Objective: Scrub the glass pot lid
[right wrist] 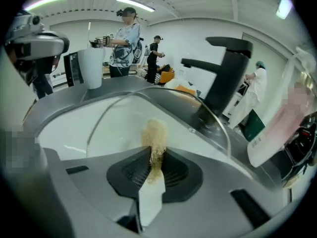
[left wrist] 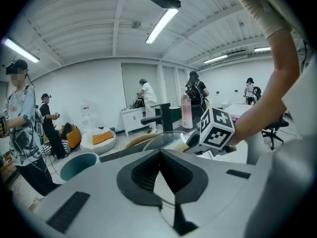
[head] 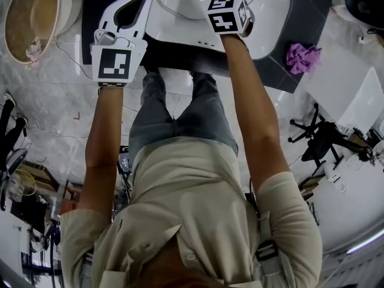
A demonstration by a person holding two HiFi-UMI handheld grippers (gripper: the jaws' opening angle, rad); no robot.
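Right gripper [right wrist: 157, 156] clenched on tan sponge [right wrist: 154, 132]; sponge tip just in front of glass pot lid [right wrist: 116, 118], contact unclear; lid tilted in white sink [right wrist: 59, 133] by black faucet [right wrist: 229, 78]; left gripper [left wrist: 161, 155] closed on nothing, near sink edge; bottle [right wrist: 277, 133] label too blurred to read.

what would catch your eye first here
The right gripper pinches a tan scrub pad at the glass lid in the white sink, with a black faucet behind. The left gripper is shut and empty at the sink's left edge.
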